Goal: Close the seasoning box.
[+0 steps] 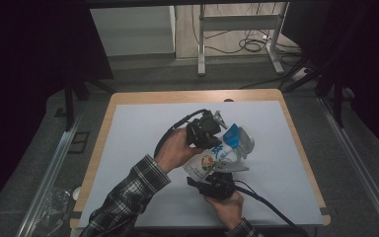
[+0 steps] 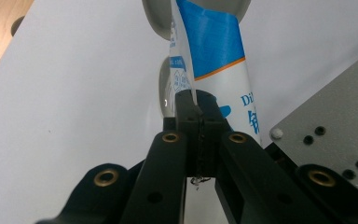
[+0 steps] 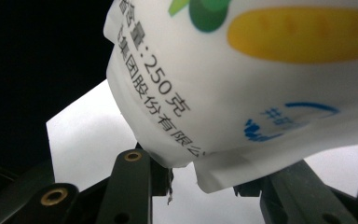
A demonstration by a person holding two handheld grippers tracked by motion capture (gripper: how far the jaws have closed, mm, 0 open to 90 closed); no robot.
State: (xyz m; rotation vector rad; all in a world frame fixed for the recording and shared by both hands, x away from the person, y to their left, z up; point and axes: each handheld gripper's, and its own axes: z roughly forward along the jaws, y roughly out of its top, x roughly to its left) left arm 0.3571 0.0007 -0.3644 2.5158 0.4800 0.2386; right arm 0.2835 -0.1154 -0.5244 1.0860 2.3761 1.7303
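A white pouch (image 1: pixel 211 159) with a blue top and a fruit print is held tilted above the white mat (image 1: pixel 143 148), blue end toward the far right. My left gripper (image 1: pixel 221 134) is shut on the pouch's edge near the blue part; in the left gripper view the pads (image 2: pixel 189 109) pinch that seam of the pouch (image 2: pixel 214 46). My right gripper (image 1: pixel 228 168) comes from below and is shut on the pouch's bottom end. In the right gripper view the pouch (image 3: pixel 261 93) sits between the jaws of that gripper (image 3: pixel 203 179). A pale grey rounded vessel (image 1: pixel 248 140) lies just beyond the blue end.
The mat covers a wooden table (image 1: pixel 103 128) with a bare strip and a round hole (image 2: pixel 16 25) at its edge. Behind the table stand white desk legs (image 1: pixel 201 44) and floor cables (image 1: pixel 249 45). Black cables trail from both grippers across the mat.
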